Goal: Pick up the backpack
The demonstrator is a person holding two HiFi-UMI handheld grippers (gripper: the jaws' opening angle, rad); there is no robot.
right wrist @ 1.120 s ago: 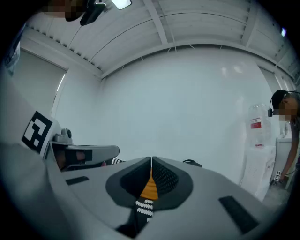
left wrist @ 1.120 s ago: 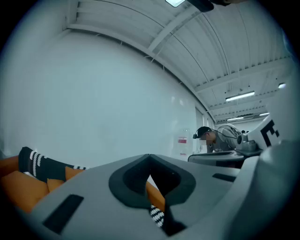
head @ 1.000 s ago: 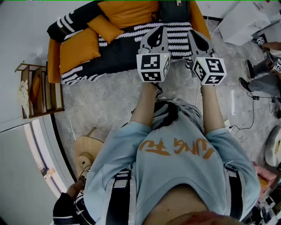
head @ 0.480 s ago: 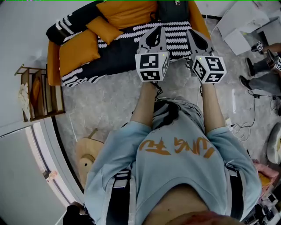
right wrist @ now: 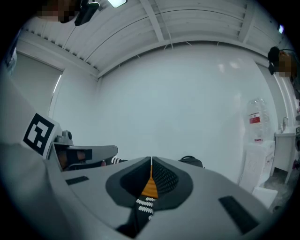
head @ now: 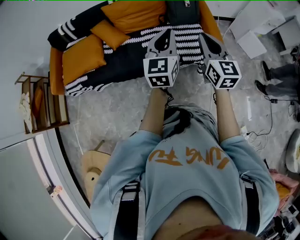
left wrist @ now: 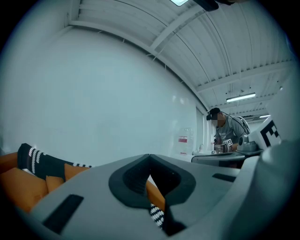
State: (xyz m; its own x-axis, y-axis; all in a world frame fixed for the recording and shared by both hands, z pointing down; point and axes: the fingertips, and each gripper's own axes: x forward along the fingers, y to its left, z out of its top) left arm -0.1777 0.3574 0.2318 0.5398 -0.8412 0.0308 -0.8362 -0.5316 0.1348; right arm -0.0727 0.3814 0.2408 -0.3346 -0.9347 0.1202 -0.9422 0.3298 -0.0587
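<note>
A dark backpack stands at the far end of the orange sofa, against its back; its top peeks over my right jaws in the right gripper view. My left gripper and right gripper are held side by side, level, over the sofa's front edge and short of the backpack. Both are shut with nothing between the jaws. In the left gripper view the left gripper has its jaws meeting at the tips, and the right gripper shows the same in its own view.
A black throw with white stripes and orange cushions cover the sofa. A small wooden shelf stands to its left, a round wooden stool by my side. White boxes, cables and another person's legs are at the right.
Both grippers have stayed put. The view has drifted slightly. At the right, the other person and the white boxes have shifted, and the hand at the lower left has left the view.
</note>
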